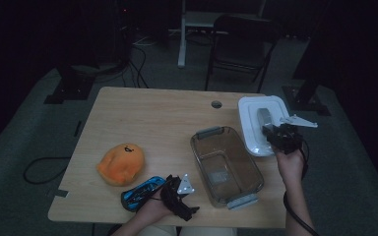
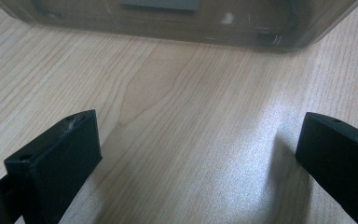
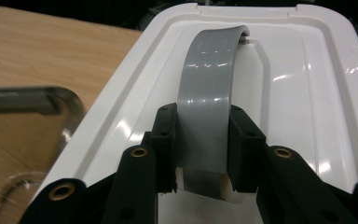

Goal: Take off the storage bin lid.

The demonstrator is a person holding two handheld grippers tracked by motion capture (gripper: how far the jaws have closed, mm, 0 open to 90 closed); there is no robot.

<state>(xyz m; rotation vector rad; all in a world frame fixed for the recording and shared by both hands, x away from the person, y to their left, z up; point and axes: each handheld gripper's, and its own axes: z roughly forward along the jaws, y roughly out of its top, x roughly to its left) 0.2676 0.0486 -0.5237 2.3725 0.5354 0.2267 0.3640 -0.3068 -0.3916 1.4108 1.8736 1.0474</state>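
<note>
The left gripper (image 2: 196, 154) sits low over the wooden table (image 2: 168, 107), its two black jaws standing wide apart with only bare wood between them. Ahead, along the top edge, lies the lower wall of a smoky clear container (image 2: 177, 25), resting on the table, apart from the jaws.

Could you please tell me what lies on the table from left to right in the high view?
Orange plush toy → blue toy car → left gripper → clear plastic box → white lid → right gripper, shut on the lid's grey handle.
</note>
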